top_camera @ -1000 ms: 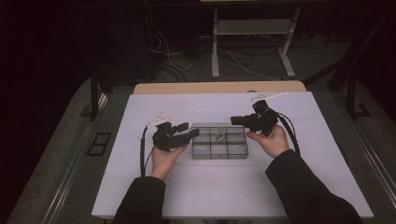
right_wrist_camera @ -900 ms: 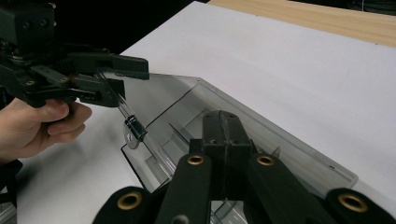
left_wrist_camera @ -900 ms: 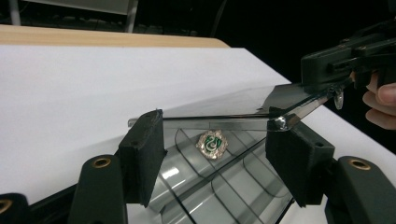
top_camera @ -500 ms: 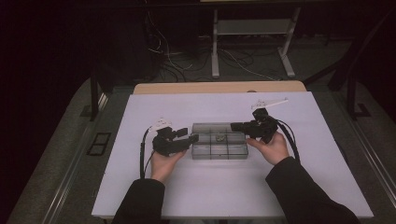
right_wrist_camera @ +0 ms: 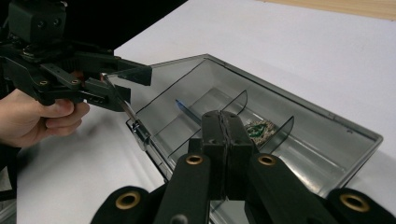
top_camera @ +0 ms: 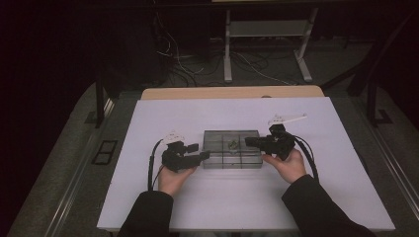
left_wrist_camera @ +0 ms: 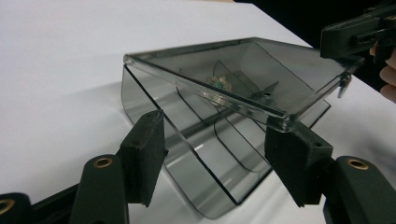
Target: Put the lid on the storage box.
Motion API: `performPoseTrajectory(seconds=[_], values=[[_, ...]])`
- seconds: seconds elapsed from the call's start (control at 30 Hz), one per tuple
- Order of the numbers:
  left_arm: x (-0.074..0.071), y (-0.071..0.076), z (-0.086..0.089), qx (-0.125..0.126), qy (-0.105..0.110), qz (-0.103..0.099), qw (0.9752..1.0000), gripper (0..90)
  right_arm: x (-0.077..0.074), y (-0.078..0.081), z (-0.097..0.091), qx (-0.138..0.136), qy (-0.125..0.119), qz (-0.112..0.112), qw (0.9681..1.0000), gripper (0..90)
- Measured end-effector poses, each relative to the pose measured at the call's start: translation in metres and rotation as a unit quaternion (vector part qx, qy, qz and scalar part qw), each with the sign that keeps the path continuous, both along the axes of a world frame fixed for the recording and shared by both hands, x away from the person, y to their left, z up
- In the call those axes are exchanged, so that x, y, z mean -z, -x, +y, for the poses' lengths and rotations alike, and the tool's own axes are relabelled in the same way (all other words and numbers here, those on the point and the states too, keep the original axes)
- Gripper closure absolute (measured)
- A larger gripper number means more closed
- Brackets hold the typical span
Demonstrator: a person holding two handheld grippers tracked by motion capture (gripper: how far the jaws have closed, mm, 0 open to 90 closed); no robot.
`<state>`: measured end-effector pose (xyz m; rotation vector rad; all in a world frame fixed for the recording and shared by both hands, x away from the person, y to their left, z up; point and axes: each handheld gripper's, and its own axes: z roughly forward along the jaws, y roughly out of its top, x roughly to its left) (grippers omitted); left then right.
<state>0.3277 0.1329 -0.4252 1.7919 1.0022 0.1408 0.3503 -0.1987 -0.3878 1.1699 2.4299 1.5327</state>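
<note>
Two grippers work at a smoky transparent plastic compartment box (top_camera: 232,149) lying mid-table on the white tabletop (top_camera: 148,207), well apart from every edge. Left gripper (left_wrist_camera: 219,154): jaws part-open astride the box's near end; the right pad touches the raised clear lid (left_wrist_camera: 243,70) at its corner, grip not certain. Right gripper (right_wrist_camera: 226,140): jaws pressed together, empty, poised over the open compartments. One compartment holds a small green-and-white item (right_wrist_camera: 258,129).
</note>
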Motion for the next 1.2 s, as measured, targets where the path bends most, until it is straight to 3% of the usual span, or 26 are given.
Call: performPoseTrajectory(seconds=[0.3,0.6,0.9,1.1,1.2], values=[[0.001,0.010,0.004,0.019,-0.031,0.018,0.9992,36.8,0.011,0.010,-0.003,0.003,0.006,0.007,0.9999,88.3],[-0.006,0.019,0.009,0.032,0.000,0.013,0.9994,32.0,0.008,0.020,-0.013,0.008,0.008,0.011,0.9999,80.8],[-0.007,0.027,0.011,0.043,0.016,0.006,0.9989,16.9,0.006,0.037,-0.026,0.039,0.019,-0.008,0.9990,48.3],[-0.008,0.033,0.013,0.050,0.016,-0.005,0.9986,8.4,0.009,0.047,-0.035,0.038,0.032,-0.008,0.9987,12.8],[-0.006,0.035,0.012,0.060,0.007,0.005,0.9982,0.5,0.010,0.053,-0.042,0.036,0.024,-0.014,0.9990,8.9]])
